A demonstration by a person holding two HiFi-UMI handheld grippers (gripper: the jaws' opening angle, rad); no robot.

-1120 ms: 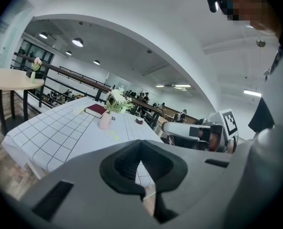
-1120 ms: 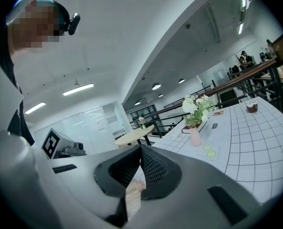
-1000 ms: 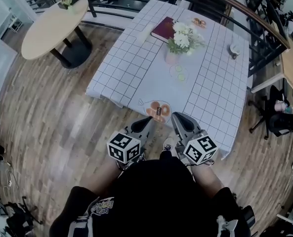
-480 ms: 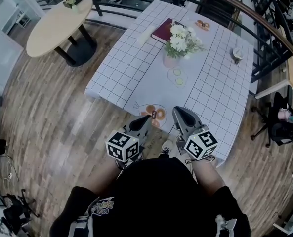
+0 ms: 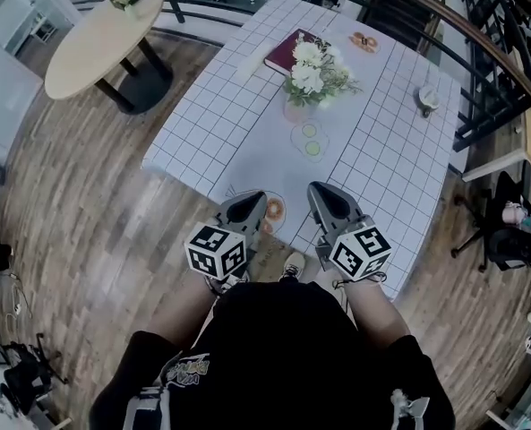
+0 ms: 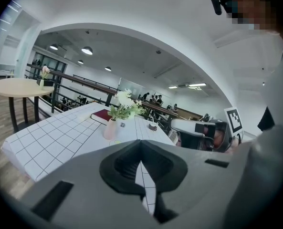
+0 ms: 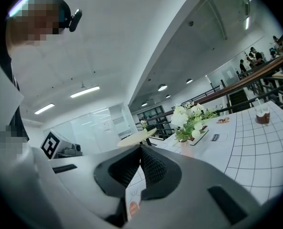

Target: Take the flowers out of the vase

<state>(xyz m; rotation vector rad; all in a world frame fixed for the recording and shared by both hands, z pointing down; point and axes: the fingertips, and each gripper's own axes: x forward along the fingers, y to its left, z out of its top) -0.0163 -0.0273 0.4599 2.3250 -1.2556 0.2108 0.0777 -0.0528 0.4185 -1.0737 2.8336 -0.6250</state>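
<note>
Both of your grippers are closed and empty: the left gripper (image 5: pixel 245 208) and the right gripper (image 5: pixel 324 197) hang side by side over the near edge of the table (image 5: pixel 202 141). Each gripper's own view shows its jaws pressed together with nothing between them. The flowers (image 5: pixel 313 64), white blooms with green leaves, stand upright in the pink vase (image 5: pixel 294 111) on the far half of the checked cloth, just in front of a dark red book (image 5: pixel 286 50) and well apart from both grippers. A small plate (image 5: pixel 273 210) lies just beside your left gripper, and a saucer (image 5: pixel 308 140) with green slices sits between you and the vase. By my reading the task has not really begun: no stem is touched and nothing has been lifted. All of it is left. You need to reach across the table, open a gripper, close it on the stems above the rim, and draw the bunch up and out, perhaps steadying the vase with the other gripper.
</note>
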